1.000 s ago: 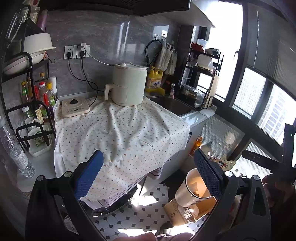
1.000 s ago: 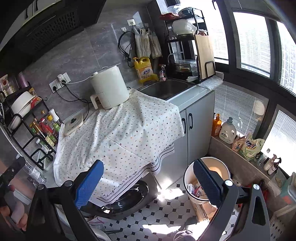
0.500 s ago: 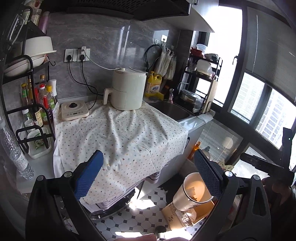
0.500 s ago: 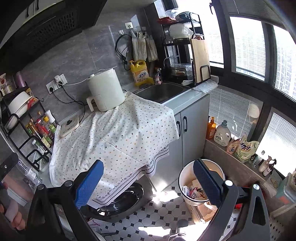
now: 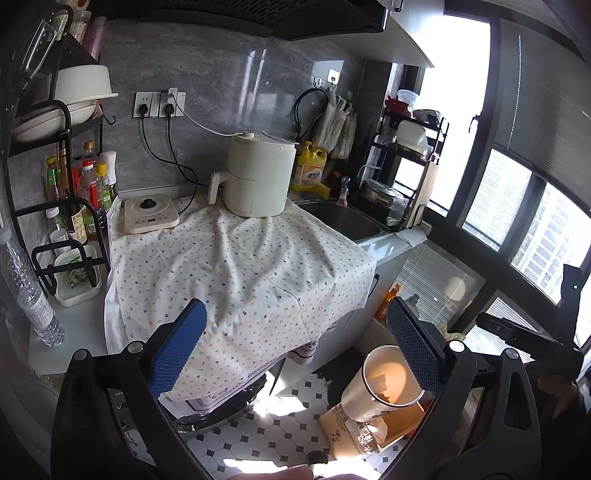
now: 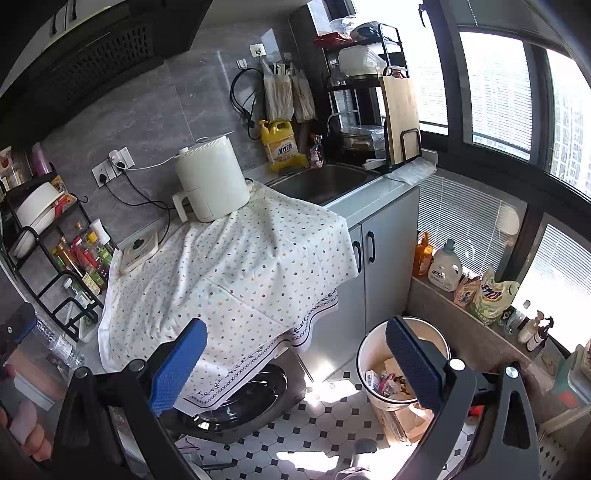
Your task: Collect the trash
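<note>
A small home kitchen; a steel sink [image 6: 325,182] sits in the counter under a grey tiled wall with plugged-in sockets [image 5: 159,104]; a range hood [image 5: 236,14] hangs above; a white air fryer [image 5: 258,175] stands on a spotted cloth [image 5: 236,273] draped over the counter and a front-loading washing machine [image 6: 240,398]; a black rack holds sauce bottles [image 5: 85,184] and bowls; a yellow dish-soap jug [image 6: 282,146] and a cutting board [image 6: 400,118] stand by the sink; large windows [image 6: 495,92] look out on apartment towers.

Labels on the yellow jug [image 6: 282,147] are illegible.
</note>
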The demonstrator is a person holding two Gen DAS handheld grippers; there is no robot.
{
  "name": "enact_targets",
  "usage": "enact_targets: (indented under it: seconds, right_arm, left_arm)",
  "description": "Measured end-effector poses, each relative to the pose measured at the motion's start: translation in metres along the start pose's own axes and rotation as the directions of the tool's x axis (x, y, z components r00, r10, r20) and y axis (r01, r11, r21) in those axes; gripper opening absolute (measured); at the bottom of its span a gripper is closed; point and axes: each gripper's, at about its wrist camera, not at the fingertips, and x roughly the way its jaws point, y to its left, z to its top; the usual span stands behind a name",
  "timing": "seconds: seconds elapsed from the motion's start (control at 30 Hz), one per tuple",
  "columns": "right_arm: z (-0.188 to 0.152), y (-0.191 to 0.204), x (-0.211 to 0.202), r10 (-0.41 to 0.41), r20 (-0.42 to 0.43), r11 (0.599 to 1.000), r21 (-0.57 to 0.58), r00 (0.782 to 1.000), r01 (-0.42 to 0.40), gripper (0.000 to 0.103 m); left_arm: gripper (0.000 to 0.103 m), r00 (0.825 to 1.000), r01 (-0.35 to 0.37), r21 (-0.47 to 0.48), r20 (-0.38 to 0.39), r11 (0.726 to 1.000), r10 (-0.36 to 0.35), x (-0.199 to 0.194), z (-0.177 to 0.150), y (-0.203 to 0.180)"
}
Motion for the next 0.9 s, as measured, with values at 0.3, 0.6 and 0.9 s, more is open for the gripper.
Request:
enact_targets:
  seconds: [0.3, 0.6, 0.9]
  right_arm:
    - [-0.006, -0.0005, 0.0001, 0.007, -0.006, 1.0, 0.001, 1.0, -0.007, 0.095]
    - [-0.0082, 0.0003, -0.0008, 0.012, -0.009, 1.0, -0.005, 1.0, -0.012, 0.095]
    - [-0.0072, -0.0025, -0.0018, 0.038, -0.02, 0.999, 0.019, 0.999, -0.038, 0.095]
  left_arm:
    - [0.097, 1.0, -0.014, -0.003, -0.007, 1.0, 0.014, -0.0018, -0.0068, 0.0002]
    - [0.097, 1.0, -0.015, -0.006, -0.01, 1.0, 0.015, -0.0015, -0.008, 0.0013]
    - [0.097, 1.0, -0.02, -0.006, -0.011, 1.0, 0.019, -0.0026, -0.01, 0.0018]
